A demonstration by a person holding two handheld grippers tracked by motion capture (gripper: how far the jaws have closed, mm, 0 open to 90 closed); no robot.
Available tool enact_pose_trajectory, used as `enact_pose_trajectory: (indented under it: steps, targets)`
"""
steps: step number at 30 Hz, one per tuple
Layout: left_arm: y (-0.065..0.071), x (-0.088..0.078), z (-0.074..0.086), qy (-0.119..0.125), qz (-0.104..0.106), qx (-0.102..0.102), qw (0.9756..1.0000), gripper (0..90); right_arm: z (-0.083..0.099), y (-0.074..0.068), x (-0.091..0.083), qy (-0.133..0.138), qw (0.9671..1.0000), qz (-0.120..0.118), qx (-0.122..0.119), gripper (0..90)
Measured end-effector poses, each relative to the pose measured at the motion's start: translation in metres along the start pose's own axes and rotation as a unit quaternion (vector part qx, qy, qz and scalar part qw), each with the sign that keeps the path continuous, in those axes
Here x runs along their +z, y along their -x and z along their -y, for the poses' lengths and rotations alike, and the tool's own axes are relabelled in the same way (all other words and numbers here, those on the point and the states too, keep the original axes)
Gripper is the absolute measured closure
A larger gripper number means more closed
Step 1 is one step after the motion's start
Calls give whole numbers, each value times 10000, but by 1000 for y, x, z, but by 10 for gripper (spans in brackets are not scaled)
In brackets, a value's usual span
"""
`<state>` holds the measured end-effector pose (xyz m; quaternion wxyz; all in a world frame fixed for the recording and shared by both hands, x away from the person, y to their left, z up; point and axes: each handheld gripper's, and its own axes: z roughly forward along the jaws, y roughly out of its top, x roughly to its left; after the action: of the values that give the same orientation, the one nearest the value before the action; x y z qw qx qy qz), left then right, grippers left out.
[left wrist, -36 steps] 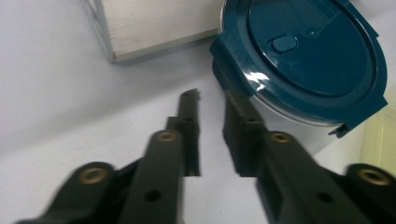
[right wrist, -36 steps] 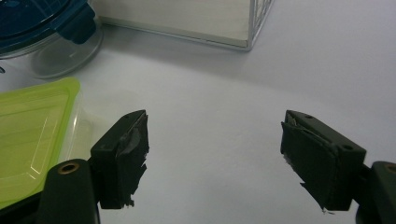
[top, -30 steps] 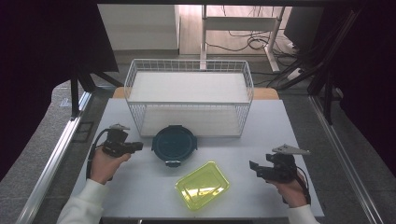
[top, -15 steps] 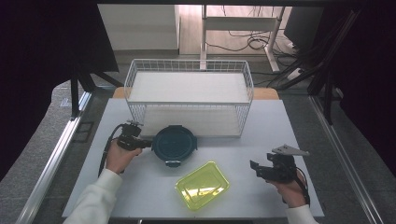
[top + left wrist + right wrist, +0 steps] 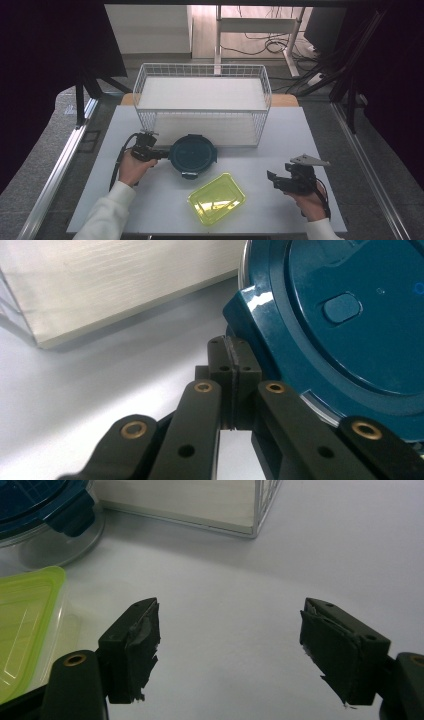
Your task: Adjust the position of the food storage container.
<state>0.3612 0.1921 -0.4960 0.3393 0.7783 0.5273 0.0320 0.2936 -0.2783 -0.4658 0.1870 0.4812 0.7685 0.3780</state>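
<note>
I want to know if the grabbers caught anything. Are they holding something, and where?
The left gripper is shut beside the blue lid, at its edge clip; whether it pinches anything cannot be told. The right gripper is open and holds nothing.

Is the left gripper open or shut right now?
Shut. In its own view the left gripper has both pads pressed flat together with nothing between them, beside the blue lid.
</note>
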Motion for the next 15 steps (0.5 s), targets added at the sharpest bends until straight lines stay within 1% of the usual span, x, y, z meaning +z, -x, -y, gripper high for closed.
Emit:
enact_pose_trajectory:
  steps: [3, 4, 5, 6, 7, 9, 11, 12, 14, 15]
  targets:
    - [0, 1, 0, 5, 58, -34, 10000, 900, 1, 1, -1, 17, 10000, 16, 25, 239]
    - [0, 1, 0, -21, 61, 3, 10000, 900, 1, 1, -1, 17, 10000, 16, 25, 239]
    - [2, 2, 0, 21, 71, -32, 10000, 900, 1, 2, -2, 21, 10000, 17, 37, 239]
    - [2, 2, 0, 24, 100, -17, 9999, 900, 1, 2, -2, 21, 10000, 17, 37, 239]
    - [2, 2, -1, -24, 118, 54, 9999, 900, 1, 2, -2, 23, 10000, 18, 37, 239]
    - [5, 2, 0, -1, 193, 20, 9998, 900, 0, 1, -2, 19, 10000, 22, 25, 239]
    - [7, 2, 0, 3, 239, 87, 9997, 900, 0, 1, -1, 8, 10000, 18, 12, 239]
    - [8, 2, 0, -10, 224, 117, 9997, 900, 0, 1, -1, 4, 10000, 20, 14, 239]
    - [10, 3, 0, 40, 227, 97, 9997, 900, 0, 1, -1, -4, 10000, 19, 24, 239]
    - [10, 3, 0, 11, 215, 160, 9996, 900, 0, 1, -1, -8, 10000, 20, 19, 239]
